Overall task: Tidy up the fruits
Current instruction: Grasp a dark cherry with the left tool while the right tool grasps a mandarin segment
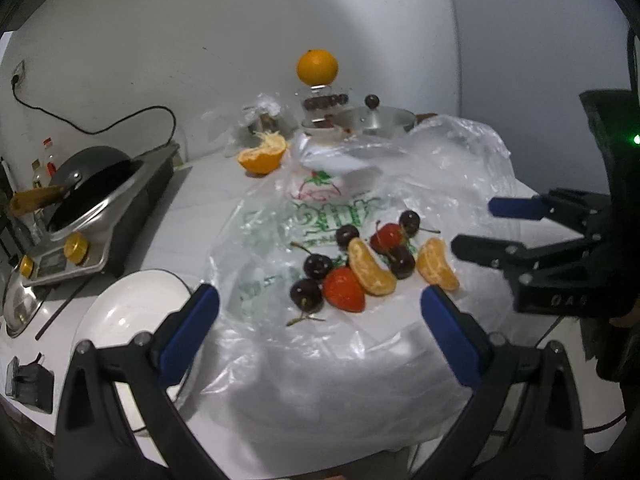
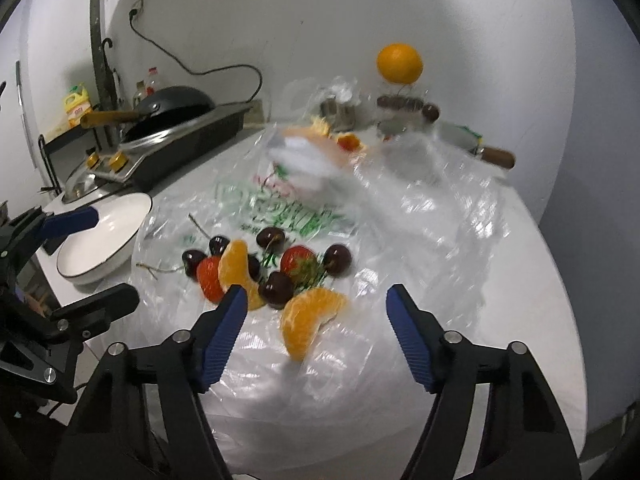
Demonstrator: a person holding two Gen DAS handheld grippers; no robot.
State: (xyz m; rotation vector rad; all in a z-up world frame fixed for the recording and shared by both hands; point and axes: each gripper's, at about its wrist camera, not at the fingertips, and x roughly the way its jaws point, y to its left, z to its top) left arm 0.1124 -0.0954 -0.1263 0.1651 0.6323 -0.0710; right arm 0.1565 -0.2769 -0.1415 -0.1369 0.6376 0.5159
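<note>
Fruits lie in a heap on the plastic bag, both my claws above them.

The orange slice [image 2: 310, 320] lies nearest, between my right claw [image 2: 316, 300] jaws, which are open and hold nothing. I should come down slowly and not pinch the plastic bag [image 2: 420, 220]. My left claw [image 1: 320, 306] is open, empty; plate [image 2: 102, 240] beside.

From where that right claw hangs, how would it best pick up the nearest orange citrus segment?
Probably across the curved orange citrus segment at its thick middle, from above and the near side; it lies flat on crinkly clear plastic, apart from the cherries, ahead of the open right gripper.
</note>
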